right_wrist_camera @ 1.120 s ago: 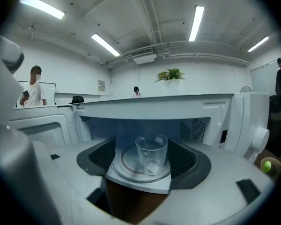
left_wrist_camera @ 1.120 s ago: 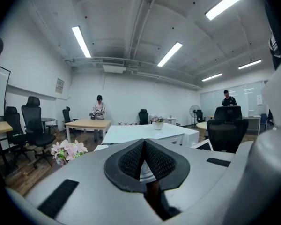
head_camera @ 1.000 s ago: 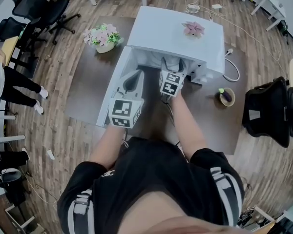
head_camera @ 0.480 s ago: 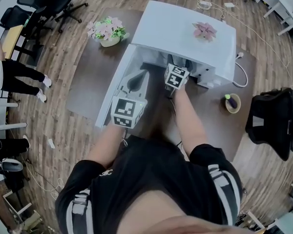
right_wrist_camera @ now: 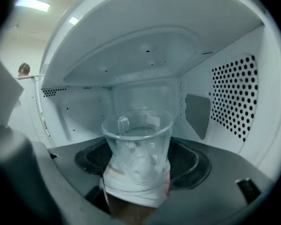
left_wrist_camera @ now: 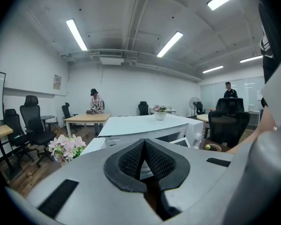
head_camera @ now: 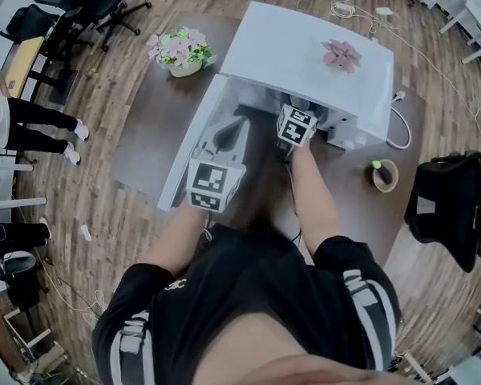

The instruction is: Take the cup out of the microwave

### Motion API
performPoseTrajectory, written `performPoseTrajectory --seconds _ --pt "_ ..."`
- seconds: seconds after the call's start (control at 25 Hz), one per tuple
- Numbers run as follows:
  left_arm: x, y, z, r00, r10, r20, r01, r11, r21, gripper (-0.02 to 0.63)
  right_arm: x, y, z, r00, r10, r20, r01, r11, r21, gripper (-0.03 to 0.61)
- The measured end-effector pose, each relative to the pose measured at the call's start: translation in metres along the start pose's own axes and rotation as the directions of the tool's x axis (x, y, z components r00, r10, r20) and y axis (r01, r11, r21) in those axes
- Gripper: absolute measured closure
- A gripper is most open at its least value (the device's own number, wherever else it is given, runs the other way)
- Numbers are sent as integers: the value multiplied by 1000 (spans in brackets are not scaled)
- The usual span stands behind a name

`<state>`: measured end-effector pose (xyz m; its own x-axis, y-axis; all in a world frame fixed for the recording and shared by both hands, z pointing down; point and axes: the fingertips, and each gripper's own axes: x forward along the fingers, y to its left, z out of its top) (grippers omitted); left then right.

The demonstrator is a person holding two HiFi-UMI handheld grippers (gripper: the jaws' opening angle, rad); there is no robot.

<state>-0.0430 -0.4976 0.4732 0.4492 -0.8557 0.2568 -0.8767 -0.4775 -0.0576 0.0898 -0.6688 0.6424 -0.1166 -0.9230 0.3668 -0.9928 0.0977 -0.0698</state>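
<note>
The glass cup (right_wrist_camera: 138, 144) stood on the open microwave's (head_camera: 305, 54) floor between the right gripper's (right_wrist_camera: 140, 172) opening jaws, unclamped, so centring them on its body before closing seemed wise; the left gripper's (left_wrist_camera: 144, 161) jaws were clenched empty.

dark brown table (head_camera: 144, 127) stands on a wood floor (head_camera: 88, 175). directly on it: white microwave (head_camera: 305, 54) at the back, centre-right, w/ its door (head_camera: 188, 147) swung open to the left; flower pot (head_camera: 182, 50) just beside its back-left corner; small round bowl (head_camera: 383, 175) at right, apart from it; white cable (head_camera: 409, 135) btwn bowl & microwave.
</note>
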Motion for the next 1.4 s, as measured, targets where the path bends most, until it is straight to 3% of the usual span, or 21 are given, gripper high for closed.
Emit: performPoseTrajectory --seconds 0.56,1.08,1.4 --pt "-30 -17 13 998 -20 60 21 1000 -12 611 -125 22 -14 994 109 24 -108 994 -25 212" --pt "-52 -28 29 988 -30 151 46 993 -105 611 -253 21 84 956 136 261 -131 991 -38 213" --pt "-61 -32 41 981 -46 190 64 993 -94 611 -283 27 116 929 134 344 -120 991 -64 213"
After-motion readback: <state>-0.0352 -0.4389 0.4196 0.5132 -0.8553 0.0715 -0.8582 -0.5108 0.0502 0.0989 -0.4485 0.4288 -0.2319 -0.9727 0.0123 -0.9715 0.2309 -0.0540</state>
